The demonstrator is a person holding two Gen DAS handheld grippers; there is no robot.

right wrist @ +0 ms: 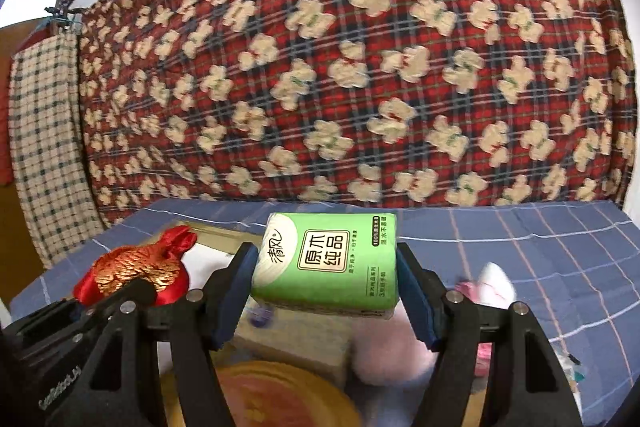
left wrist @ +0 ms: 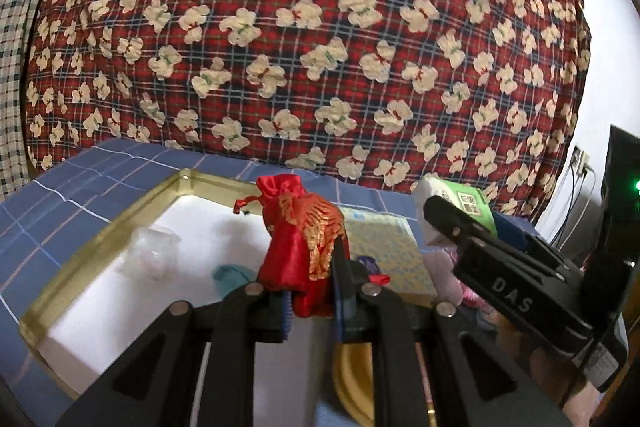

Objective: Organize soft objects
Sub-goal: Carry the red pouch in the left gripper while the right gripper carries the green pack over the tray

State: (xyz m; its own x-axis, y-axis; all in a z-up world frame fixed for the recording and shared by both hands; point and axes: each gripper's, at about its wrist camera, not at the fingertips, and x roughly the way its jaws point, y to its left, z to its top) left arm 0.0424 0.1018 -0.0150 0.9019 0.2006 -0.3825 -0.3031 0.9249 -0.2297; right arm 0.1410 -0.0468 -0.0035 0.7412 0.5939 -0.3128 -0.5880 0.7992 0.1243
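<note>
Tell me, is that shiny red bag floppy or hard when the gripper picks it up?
Probably floppy: the red bag bulges and creases where the left gripper pinches its bottom. Its satin shine suggests it could be slippery. It looks light, since it stands above the gripper without drooping much.

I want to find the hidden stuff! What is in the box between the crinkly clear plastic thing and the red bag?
In the left wrist view, a small teal cloth lies on the white box floor between the clear plastic and the red bag, which the left gripper holds.
</note>
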